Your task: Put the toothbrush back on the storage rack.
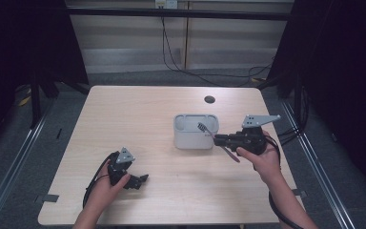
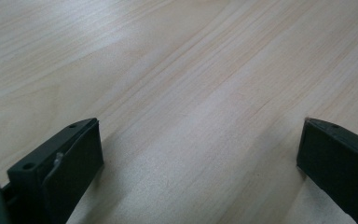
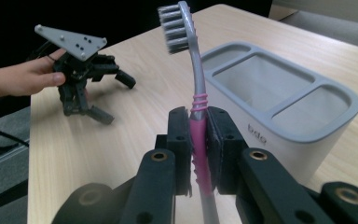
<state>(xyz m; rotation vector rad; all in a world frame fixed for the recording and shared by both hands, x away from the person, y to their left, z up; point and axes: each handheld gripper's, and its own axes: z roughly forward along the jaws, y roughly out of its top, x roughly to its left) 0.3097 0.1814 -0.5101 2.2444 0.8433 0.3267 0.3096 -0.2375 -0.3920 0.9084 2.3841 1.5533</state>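
Observation:
A toothbrush [image 3: 196,100] with a pink and grey handle and grey bristles is clamped between the jaws of my right gripper [image 3: 198,135]. In the high view that right gripper [image 1: 220,139] hovers beside the right end of a grey compartmented holder [image 1: 195,132], the toothbrush [image 1: 213,136] slanting with its bristle head over the holder's right side. The holder [image 3: 279,105] has three compartments with nothing in them. My left gripper [image 1: 140,181] rests near the table's front left, jaws wide open over bare wood [image 2: 200,140].
The light wooden table [image 1: 138,114] has a round cable hole [image 1: 209,99] at the back. Black curtains flank both sides, and cables hang against the back wall.

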